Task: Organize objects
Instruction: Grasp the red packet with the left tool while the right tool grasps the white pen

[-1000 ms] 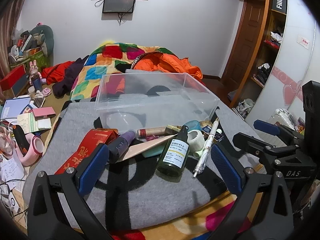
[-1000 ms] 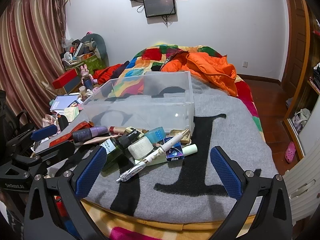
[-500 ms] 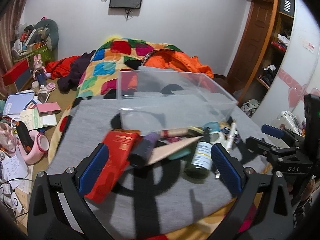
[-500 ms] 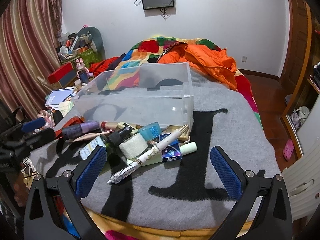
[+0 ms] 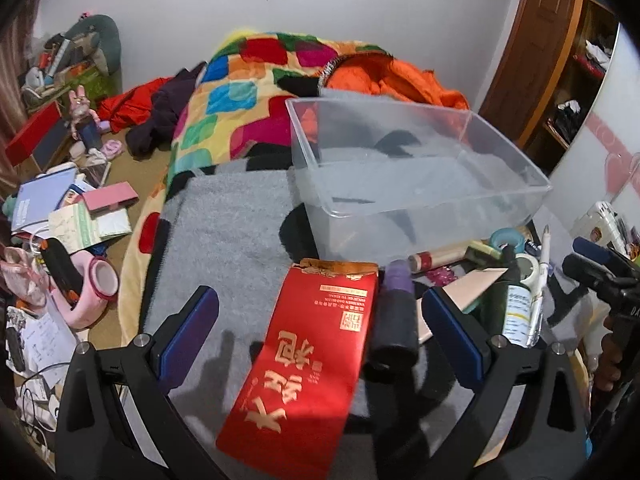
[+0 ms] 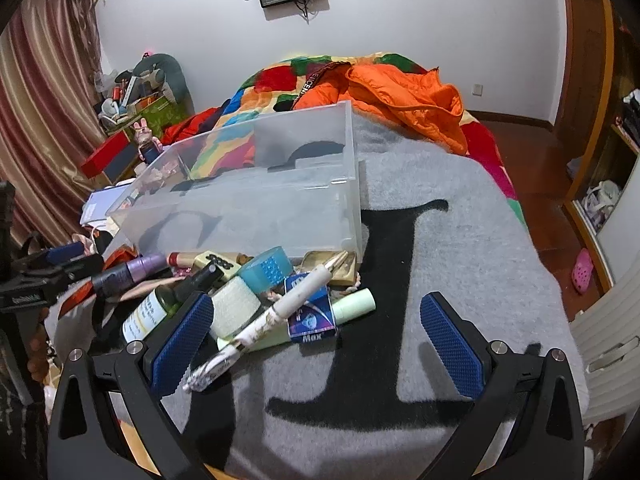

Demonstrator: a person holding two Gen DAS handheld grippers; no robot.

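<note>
A: What's nearest the left gripper (image 5: 320, 332)?

B: It is spread wide and holds nothing. A red packet (image 5: 308, 364) lies flat on the grey blanket (image 5: 232, 240) between its fingers, with a dark purple tube (image 5: 394, 320) just beside it.

A: And the right gripper (image 6: 316, 344)?

B: Also wide open, empty. A white patterned pen (image 6: 264, 322) slants past its left finger, and a pale roll (image 6: 236, 308) touches that finger's tip. A blue Max box (image 6: 311, 316) and a light green tube (image 6: 352, 306) lie under the pen.

A: Further back?

B: A dark green spray bottle (image 6: 160, 308), a teal tape roll (image 6: 266, 270) and a gold wrapper (image 6: 334, 268), all heaped against the near wall of the clear bin (image 6: 248, 216), toward the foot edge of the bed.

A: Anything inside the bin?

B: No; only blanket shows through its bottom. I judge the sorting is hardly begun: the whole pile waits outside, and the packet looks like the first pick. Beyond lie a patchwork quilt (image 5: 240, 92) and an orange jacket (image 6: 400, 96).
</note>
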